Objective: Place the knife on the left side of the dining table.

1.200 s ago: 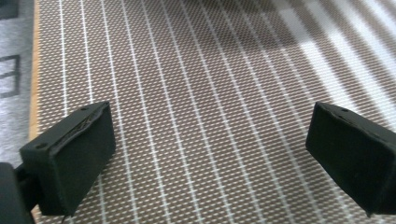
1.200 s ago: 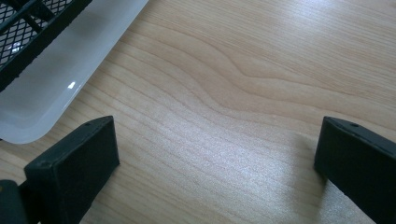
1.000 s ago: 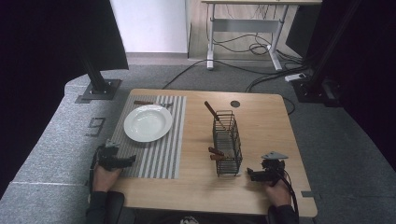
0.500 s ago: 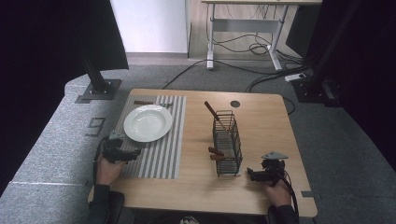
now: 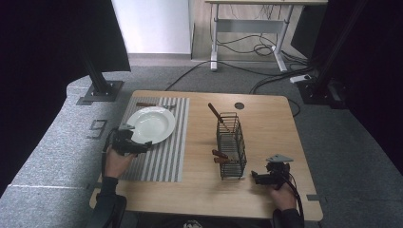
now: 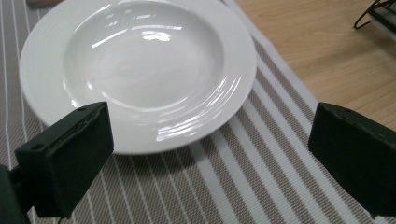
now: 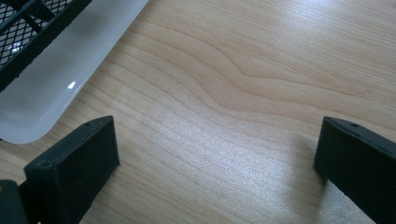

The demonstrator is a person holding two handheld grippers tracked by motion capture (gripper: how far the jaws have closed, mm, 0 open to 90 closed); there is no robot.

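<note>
The left gripper (image 6: 210, 154) is held wide apart just short of the plate (image 6: 140, 70) on the striped mat (image 5: 164, 152) — nothing gripped; the right gripper (image 5: 259, 177), likewise apart, is held beside the wire basket (image 5: 231, 147) — seemingly untouched.

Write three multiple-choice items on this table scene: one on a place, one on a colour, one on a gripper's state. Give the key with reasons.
1. Where does the plate lie?
A. on the striped mat
B. in the wire basket
C. on bare wood

2. What colour is the plate?
A. blue
B. white
C. black

3. How do the left gripper's jaws stand?
A. shut on the plate
B. shut on nothing
C. open

Key: 1 A, the mat's stripes show around the plate in the high view and the left gripper view. 2 B, it is glossy white in both of those views. 3 C, the left gripper view shows a wide gap between the jaws, with the plate's rim and the mat in it.
</note>
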